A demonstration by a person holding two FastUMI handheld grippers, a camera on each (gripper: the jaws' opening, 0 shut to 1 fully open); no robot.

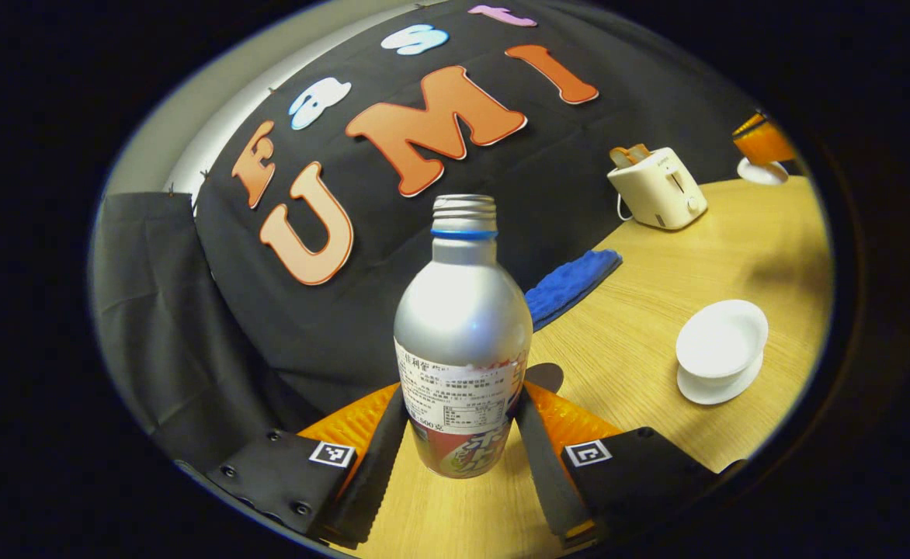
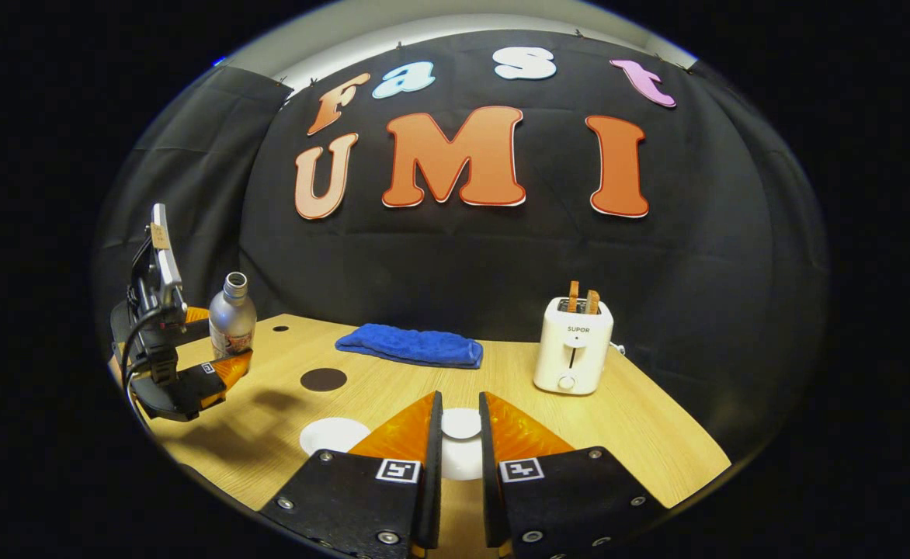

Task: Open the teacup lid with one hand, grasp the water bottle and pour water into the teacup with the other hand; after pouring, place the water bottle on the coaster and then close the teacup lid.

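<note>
Left gripper [image 1: 461,435] clasps a capless silver aluminium water bottle [image 1: 461,334] — right gripper [image 2: 456,454] holds a white teacup lid [image 2: 461,423]; cream toaster [image 2: 573,345] reads "SUPOR".

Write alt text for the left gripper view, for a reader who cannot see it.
An uncapped silver water bottle stands between the left gripper jaws, which press on its sides, above a wooden table. To its right sit an open white teacup, a blue cloth and a toaster.

The right gripper's fingers [image 2: 429,458] are hiding most of the lid [image 2: 461,423]. The bottle [image 1: 463,341] is covering part of the dark coaster [image 1: 546,376].
</note>
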